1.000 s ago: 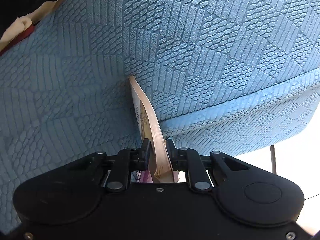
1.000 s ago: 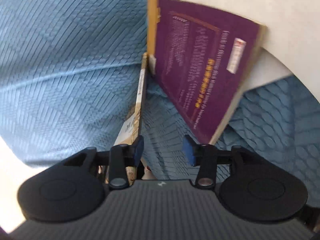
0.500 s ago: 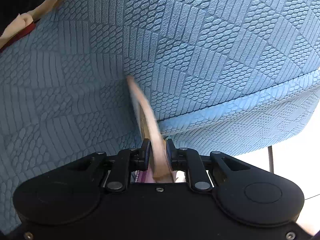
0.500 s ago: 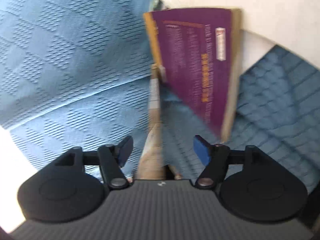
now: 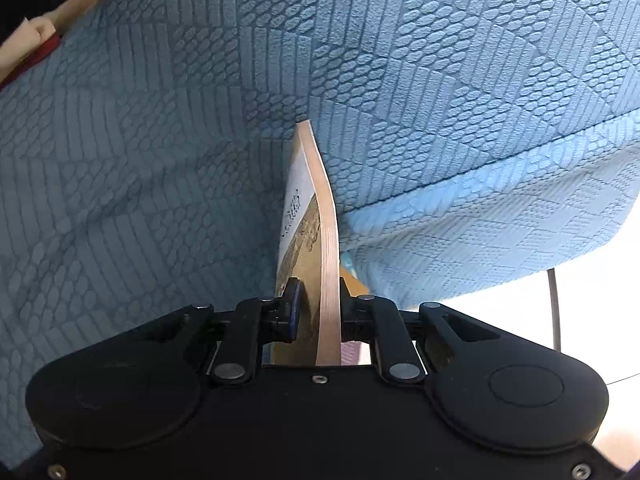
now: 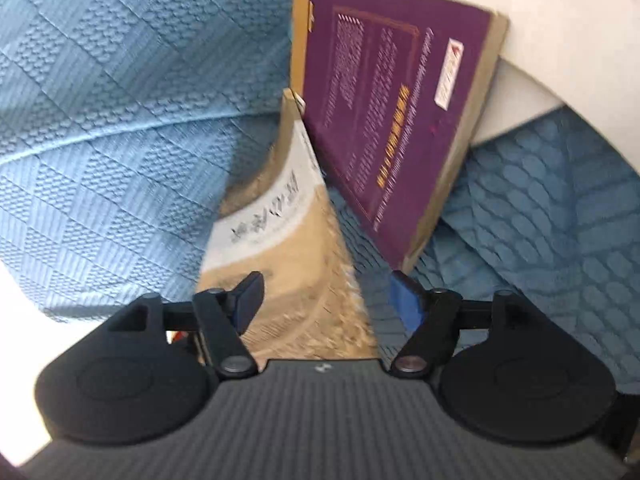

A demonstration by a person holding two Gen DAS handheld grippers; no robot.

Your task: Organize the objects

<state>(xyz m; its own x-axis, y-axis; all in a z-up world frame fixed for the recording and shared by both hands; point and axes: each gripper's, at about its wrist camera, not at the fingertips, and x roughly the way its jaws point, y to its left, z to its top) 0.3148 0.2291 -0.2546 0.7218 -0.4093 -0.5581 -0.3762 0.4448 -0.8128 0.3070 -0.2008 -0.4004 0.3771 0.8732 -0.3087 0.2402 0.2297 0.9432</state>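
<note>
Left wrist view: blue quilted bedspread [image 5: 400, 80] is filling nearly the whole frame, folded into a ridge on the right. The left gripper [image 5: 318, 304] is clamping a thin tan book [image 5: 326, 240] edge-on, jaws narrow with pads pressing on both covers; the book is standing upright, page edge facing the camera, bowing slightly, its far corner touching the bedspread. A dark thin rod [image 5: 554, 308] is standing at far right below the ridge, against a bright background.

Right wrist view, somewhat blurred: the right gripper [image 6: 326, 300] is hovering with jaws wide and opening. The same tan book [image 6: 296, 240], white band with dark characters on its cover, is lying between the jaws, the pads not pressing on it. Just right of it a purple book [image 6: 392, 120] is leaning tilted, its near corner close to the blue right pad [image 6: 406, 300], its upper edge resting against a white surface [image 6: 560, 20]. Bedspread is lying under both.
</note>
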